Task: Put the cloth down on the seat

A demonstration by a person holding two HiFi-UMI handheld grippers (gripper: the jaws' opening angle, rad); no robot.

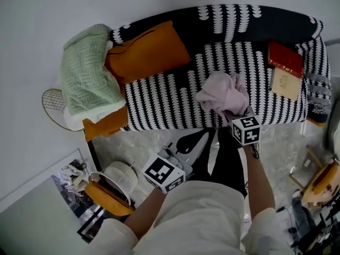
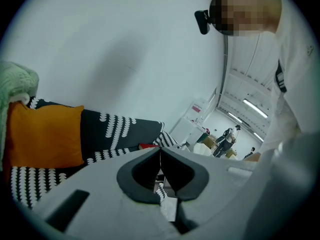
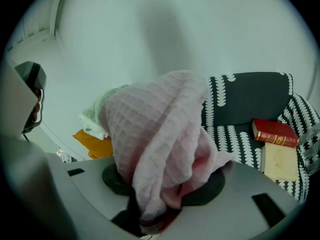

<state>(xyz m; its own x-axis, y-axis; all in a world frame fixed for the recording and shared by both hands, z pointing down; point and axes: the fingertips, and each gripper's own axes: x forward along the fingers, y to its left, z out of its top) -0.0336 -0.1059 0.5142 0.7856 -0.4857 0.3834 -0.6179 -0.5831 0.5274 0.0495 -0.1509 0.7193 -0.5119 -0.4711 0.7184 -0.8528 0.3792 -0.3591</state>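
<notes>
A green blanket (image 1: 87, 70) and an orange cushion (image 1: 149, 49) lie at the sofa's left end. The left gripper (image 2: 160, 154) has its jaws together, empty. The pink cloth (image 1: 223, 92) sits bunched over the front of the seat (image 1: 159, 100), pinched in the right gripper (image 1: 236, 116). A red book (image 1: 285, 57) lies farther right.

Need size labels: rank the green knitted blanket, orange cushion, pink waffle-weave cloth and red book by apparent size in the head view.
1. green knitted blanket
2. orange cushion, close behind
3. pink waffle-weave cloth, maybe nearer the camera
4. red book
</notes>
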